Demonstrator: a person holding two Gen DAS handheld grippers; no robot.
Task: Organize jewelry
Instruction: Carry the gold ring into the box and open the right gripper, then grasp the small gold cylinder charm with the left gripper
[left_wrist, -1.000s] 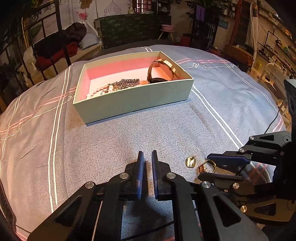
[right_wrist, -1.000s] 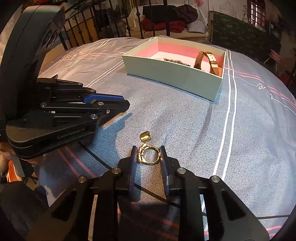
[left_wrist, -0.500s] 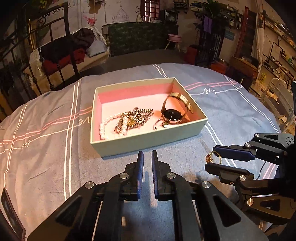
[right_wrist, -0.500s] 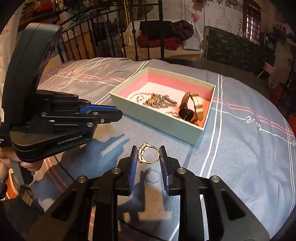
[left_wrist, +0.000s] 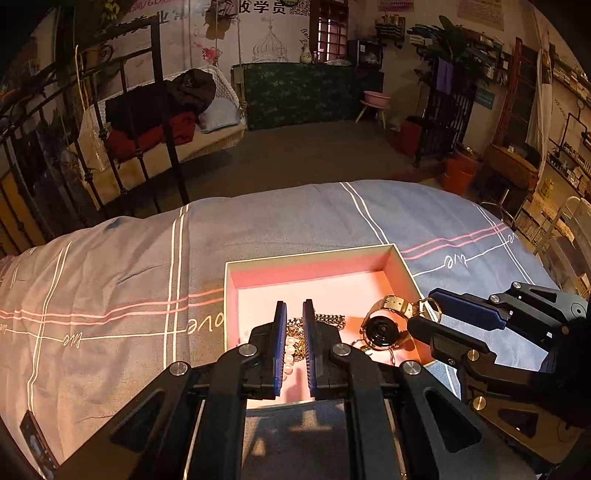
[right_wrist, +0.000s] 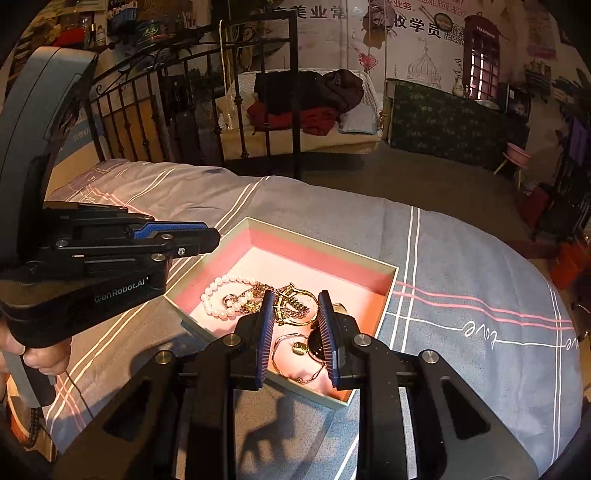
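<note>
gold ring with a claw setting (right_wrist: 295, 302) pinched between the right gripper (right_wrist: 296, 309) pads, hovering over the pale green cardboard box with pink lining (right_wrist: 384, 266). going left to right in the box: white pearl strand (right_wrist: 218, 293), gold chain pile (right_wrist: 255, 295), thin gold bangle (right_wrist: 295, 356), tan-strap watch (left_wrist: 384, 323). left gripper (left_wrist: 294, 321) pressed nearly together, nothing between, above the box's near wall. box sits on grey-blue striped bedsheet (right_wrist: 461, 295).

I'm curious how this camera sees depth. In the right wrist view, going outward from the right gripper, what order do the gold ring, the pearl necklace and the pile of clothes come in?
1. Gold ring: clamped between the right gripper fingers.
2. Pearl necklace: in the box's left part.
3. Pile of clothes: far back, beyond the bed.
</note>
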